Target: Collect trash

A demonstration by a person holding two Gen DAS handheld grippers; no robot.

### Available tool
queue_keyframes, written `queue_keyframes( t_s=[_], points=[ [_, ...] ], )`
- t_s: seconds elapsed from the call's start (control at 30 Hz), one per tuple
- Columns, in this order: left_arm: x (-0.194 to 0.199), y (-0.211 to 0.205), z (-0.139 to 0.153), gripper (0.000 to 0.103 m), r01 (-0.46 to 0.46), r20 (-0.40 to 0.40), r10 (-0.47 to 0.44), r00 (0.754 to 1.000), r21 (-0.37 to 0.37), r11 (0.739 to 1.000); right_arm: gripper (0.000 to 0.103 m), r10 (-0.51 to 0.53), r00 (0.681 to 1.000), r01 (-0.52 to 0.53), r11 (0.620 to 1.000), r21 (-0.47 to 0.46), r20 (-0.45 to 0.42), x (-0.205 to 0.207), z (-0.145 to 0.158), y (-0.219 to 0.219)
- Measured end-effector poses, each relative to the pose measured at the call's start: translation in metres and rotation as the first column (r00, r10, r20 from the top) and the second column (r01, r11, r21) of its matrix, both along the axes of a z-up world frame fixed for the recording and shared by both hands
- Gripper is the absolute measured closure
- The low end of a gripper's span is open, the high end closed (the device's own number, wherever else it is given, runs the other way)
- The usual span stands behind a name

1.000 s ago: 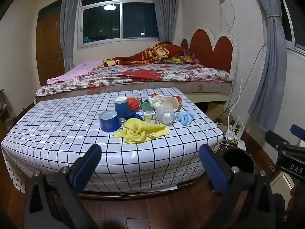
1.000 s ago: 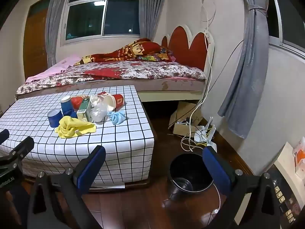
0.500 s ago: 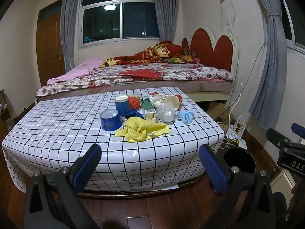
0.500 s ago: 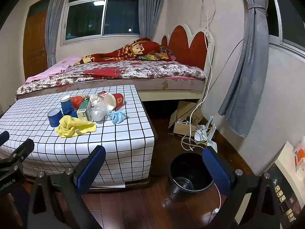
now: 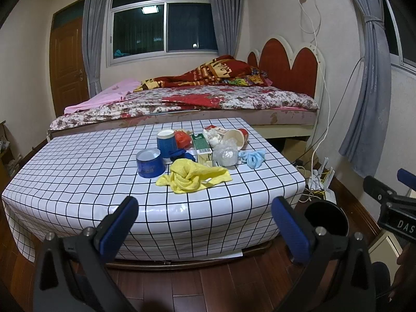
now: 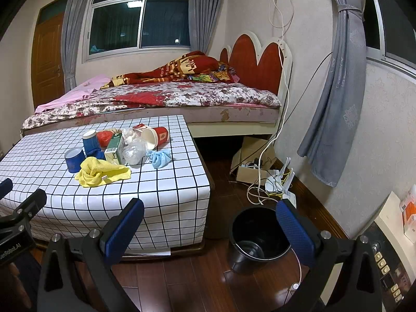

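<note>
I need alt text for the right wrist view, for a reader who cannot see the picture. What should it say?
The open right gripper faces a low table in a checked cloth, where trash lies heaped: a yellow cloth, blue cans, a tipped red paper cup. A black bucket stands on the wooden floor right of the table, a bed behind.

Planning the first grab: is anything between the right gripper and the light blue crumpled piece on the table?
Nothing visible blocks it. The open right gripper faces bare checked tablecloth up to the blue crumpled piece, which lies at the pile's right edge, apart from the yellow cloth.
</note>
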State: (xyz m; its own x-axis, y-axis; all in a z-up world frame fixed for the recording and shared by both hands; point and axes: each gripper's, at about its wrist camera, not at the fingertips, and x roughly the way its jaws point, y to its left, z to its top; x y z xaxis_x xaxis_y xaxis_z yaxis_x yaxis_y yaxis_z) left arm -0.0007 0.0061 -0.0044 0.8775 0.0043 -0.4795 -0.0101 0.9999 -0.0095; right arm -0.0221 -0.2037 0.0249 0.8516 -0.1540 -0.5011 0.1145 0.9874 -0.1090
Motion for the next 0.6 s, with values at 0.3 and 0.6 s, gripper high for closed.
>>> queue_keyframes(
  t_s=[0.3, 0.6],
  points=[
    [-0.0012, -0.0009, -0.0001, 0.001, 0.0, -0.001, 0.0, 1.0, 0.0, 1.0, 0.001, 0.0, 1.0, 0.0, 1.0, -0.001, 0.0, 0.0006, 0.0003, -0.0002],
    [-0.002, -0.0006, -0.0006, 0.001, 0.0, -0.001, 0.0, 1.0, -0.003, 1.0, 0.001, 0.002, 1.0, -0.002, 1.0, 0.001, -0.001, 0.0005, -0.0018, 0.0002]
  ],
)
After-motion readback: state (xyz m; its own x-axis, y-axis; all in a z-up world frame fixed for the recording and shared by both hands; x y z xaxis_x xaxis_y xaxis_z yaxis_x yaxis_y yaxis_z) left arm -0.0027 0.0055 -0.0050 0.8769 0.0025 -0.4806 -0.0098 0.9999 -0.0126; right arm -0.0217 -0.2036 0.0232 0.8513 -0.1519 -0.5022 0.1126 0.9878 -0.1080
